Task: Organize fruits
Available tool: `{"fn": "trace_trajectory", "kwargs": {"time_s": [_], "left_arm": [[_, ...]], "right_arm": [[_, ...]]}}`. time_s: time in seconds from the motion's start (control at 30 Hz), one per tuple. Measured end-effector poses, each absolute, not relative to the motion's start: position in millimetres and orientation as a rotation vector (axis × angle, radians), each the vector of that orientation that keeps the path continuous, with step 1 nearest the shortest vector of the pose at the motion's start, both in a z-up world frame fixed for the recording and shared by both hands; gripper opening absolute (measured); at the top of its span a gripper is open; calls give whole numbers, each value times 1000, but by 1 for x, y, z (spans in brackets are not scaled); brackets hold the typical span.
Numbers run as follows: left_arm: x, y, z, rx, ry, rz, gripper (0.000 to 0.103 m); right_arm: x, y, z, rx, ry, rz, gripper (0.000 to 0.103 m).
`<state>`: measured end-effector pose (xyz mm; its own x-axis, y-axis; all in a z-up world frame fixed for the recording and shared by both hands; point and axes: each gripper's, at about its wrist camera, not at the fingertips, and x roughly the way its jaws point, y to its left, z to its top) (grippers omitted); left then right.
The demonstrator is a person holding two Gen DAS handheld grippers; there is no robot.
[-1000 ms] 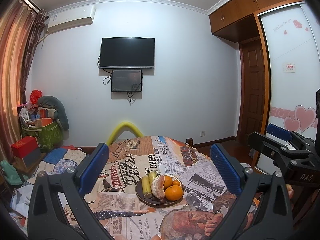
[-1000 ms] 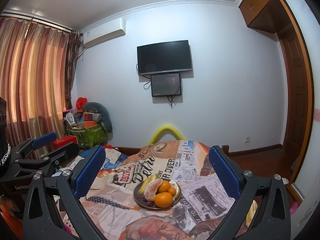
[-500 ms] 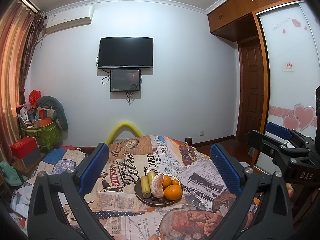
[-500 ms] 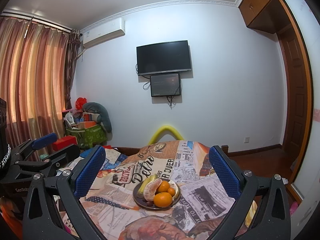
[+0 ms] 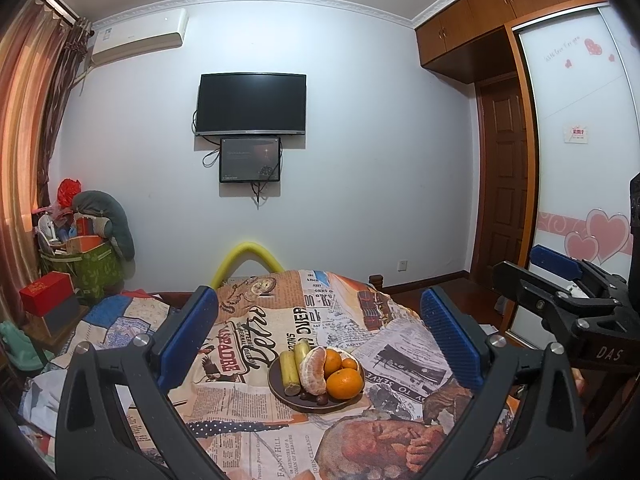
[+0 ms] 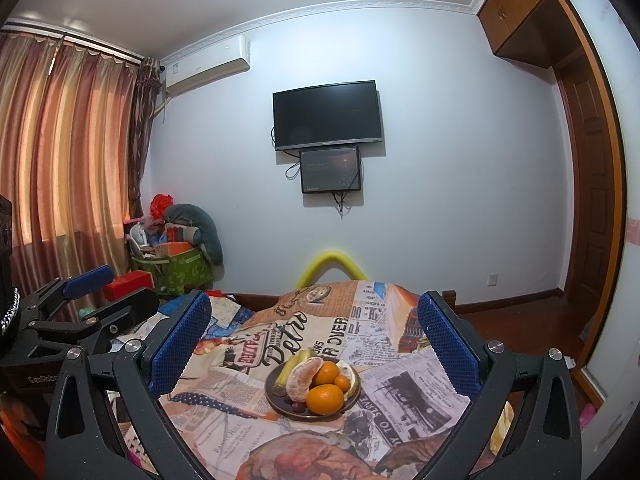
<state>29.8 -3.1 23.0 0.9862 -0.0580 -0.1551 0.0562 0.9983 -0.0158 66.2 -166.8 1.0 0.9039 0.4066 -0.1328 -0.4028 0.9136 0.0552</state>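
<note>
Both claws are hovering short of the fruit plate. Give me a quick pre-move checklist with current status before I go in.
1. Left claw open, nothing held: ok.
2. Right claw open, nothing held: ok.
3. Plate flat on the newspaper-print cloth: ok.
4. Whole orange at the plate's near edge, unobstructed: ok.
5. Peeled orange leaning on other fruit, may shift: cannot tell.
6. Claws clear of each other: ok.

Change since one second earlier: fruit plate (image 5: pixel 316 402) (image 6: pixel 312 410) sits slightly further left between the blue fingers in both wrist views, as both hand-held grippers drifted marginally rightward.
</note>
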Motion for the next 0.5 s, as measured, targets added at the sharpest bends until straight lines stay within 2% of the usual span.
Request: {"fn": "trace_trajectory", "kwargs": {"time_s": [0.5], "left_arm": [[30, 0, 22, -19, 164, -68, 103]], "right_arm": [[70, -163, 1, 21, 158, 413, 103]]}}
